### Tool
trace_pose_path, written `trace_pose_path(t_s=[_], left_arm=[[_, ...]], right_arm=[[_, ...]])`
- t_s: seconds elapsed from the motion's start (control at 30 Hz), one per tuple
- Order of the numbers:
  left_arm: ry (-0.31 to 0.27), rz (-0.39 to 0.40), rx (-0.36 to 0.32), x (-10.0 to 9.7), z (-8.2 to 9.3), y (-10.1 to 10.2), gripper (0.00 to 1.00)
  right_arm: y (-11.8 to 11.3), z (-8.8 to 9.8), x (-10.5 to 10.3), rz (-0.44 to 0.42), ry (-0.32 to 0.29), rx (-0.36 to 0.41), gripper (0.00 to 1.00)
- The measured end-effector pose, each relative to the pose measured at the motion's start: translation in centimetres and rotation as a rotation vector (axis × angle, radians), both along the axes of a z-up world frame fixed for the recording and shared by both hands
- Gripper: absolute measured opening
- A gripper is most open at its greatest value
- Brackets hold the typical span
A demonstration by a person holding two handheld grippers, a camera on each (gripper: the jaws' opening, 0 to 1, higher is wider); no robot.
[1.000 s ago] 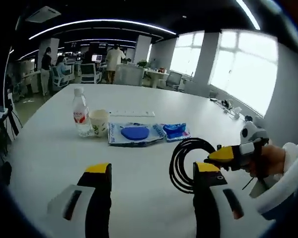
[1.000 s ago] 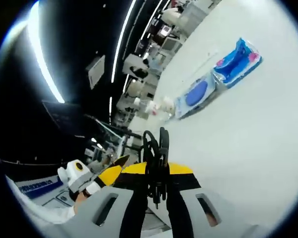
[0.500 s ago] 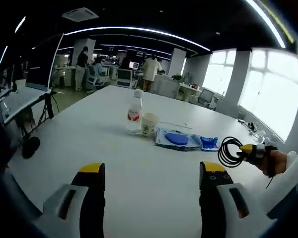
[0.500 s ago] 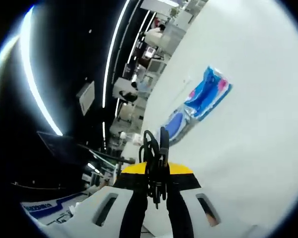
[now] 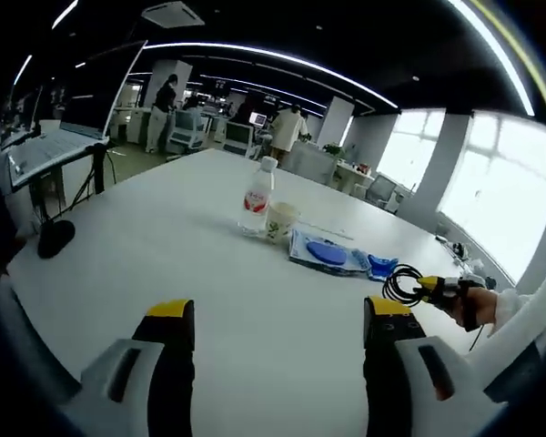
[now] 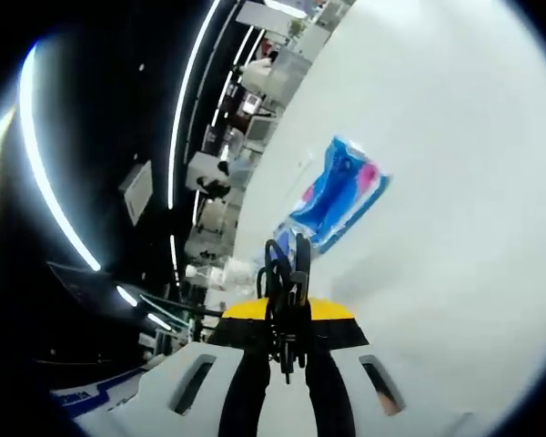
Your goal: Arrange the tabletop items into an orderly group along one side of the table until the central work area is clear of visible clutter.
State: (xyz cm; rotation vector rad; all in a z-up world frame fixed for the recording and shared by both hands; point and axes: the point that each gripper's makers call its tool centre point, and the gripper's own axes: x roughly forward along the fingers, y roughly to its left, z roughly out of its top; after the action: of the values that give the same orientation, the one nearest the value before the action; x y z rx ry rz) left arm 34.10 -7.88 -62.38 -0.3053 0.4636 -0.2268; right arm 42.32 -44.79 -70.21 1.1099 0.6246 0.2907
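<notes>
In the left gripper view my left gripper [image 5: 275,332] stands open above the white table [image 5: 146,255], nothing between its jaws. Beyond it, in a row, stand a water bottle [image 5: 256,198] with a red label, a paper cup [image 5: 281,220], a flat blue packet [image 5: 325,254] and a smaller blue packet [image 5: 380,266]. At the right, my right gripper [image 5: 425,287] holds a coiled black cable [image 5: 398,283] above the table. In the right gripper view that gripper [image 6: 287,309] is shut on the black cable [image 6: 286,273], and the blue packets [image 6: 335,196] lie ahead on the table [image 6: 455,182].
Office desks, chairs and people stand behind the table's far edge [image 5: 246,155]. A laptop on a stand [image 5: 45,150] is at the left. Small items [image 5: 450,248] lie by the table's right edge near bright windows. A white sleeve [image 5: 519,314] shows at the right.
The left view has pulled back and swung left, so the row of items looks farther off. The right gripper, still holding the cable, has moved nearer the blue packets.
</notes>
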Motion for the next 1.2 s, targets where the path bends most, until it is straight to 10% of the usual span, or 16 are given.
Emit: trace_pose_path(t_s=[0.67, 1.2], left_arm=[[0.026, 0.011, -0.031, 0.4, -0.8, -0.4, 0.75], [0.048, 0.028, -0.05, -0.1, -1.4, 0.2, 0.73]], right_arm=[[-0.7, -2.6, 0.0, 0.041, 0.058, -0.194, 0.11], [-1.5, -4.0, -0.2, 0.111, 0.065, -0.507, 0.14]])
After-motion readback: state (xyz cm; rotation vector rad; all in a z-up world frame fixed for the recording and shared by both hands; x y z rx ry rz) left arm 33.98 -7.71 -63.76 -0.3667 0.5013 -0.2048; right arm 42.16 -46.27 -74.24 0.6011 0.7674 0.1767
